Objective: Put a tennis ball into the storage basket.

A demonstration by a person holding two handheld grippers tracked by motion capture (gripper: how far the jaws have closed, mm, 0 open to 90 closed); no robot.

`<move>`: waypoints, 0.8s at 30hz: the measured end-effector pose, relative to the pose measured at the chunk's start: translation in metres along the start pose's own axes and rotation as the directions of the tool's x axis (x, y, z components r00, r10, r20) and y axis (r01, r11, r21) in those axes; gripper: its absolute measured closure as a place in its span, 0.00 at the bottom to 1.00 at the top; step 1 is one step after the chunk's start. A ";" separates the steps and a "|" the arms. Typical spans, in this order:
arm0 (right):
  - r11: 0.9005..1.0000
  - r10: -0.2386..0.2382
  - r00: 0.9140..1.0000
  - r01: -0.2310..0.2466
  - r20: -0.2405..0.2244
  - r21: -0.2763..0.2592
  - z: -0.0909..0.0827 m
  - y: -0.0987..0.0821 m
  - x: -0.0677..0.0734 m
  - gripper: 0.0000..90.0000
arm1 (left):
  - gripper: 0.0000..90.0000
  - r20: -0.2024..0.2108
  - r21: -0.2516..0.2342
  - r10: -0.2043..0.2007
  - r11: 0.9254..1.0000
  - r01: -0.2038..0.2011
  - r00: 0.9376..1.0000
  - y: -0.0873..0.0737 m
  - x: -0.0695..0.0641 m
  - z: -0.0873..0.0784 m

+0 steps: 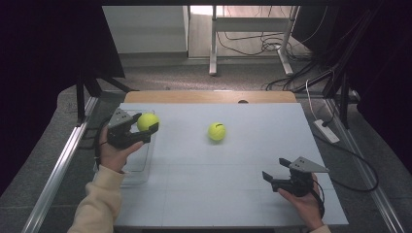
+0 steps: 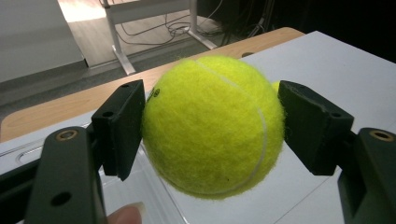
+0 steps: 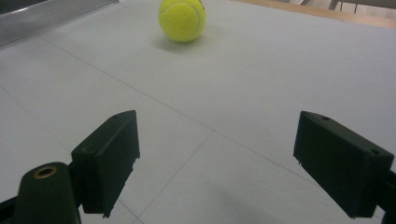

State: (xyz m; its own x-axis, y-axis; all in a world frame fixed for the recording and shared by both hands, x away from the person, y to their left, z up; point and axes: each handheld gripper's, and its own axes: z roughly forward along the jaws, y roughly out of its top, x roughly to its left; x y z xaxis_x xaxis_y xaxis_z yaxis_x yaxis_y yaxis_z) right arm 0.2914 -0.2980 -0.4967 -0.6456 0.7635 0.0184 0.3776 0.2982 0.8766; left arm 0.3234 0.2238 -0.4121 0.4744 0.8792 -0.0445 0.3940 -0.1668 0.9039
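The left gripper (image 1: 141,128) clamps one tennis ball (image 1: 147,121) above the clear tray (image 1: 145,167) at the bench's left edge; releasing it there seems next. The right gripper (image 1: 277,172) waits with jaws apart near the right edge, the second tennis ball (image 1: 216,131) mid-bench.

The held tennis ball (image 2: 212,126) hides most of the second ball (image 2: 275,85).

A pale grey table top (image 1: 218,184), crossed by thin seams, sits on a wooden board (image 1: 209,96) that shows along its far edge. One yellow tennis ball (image 1: 216,131) rests on it near the middle. A clear plastic tray (image 1: 141,167) lies at its left edge.
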 end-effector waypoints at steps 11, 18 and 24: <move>1.000 -0.001 1.000 0.001 -0.001 0.001 0.000 0.000 0.000 0.15 | 0.30 -0.018 0.005 -0.004 1.000 0.004 1.000 0.001 0.005 -0.002; 1.000 0.003 1.000 -0.003 -0.002 0.000 0.000 0.000 0.000 0.15 | 0.30 -0.035 0.010 -0.014 1.000 0.014 0.999 0.001 0.011 -0.001; 1.000 0.004 1.000 -0.004 -0.003 0.000 0.001 0.000 0.000 0.16 | 0.30 -0.056 0.021 -0.022 1.000 0.023 0.998 0.002 0.020 -0.002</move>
State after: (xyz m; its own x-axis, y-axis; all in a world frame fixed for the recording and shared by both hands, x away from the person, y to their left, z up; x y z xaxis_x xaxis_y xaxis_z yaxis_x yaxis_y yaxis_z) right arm 0.2918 -0.2978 -0.4972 -0.6464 0.7626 0.0232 0.3802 0.2956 0.8764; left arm 0.3324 0.2414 -0.4101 0.4205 0.9064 -0.0401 0.4210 -0.1558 0.8936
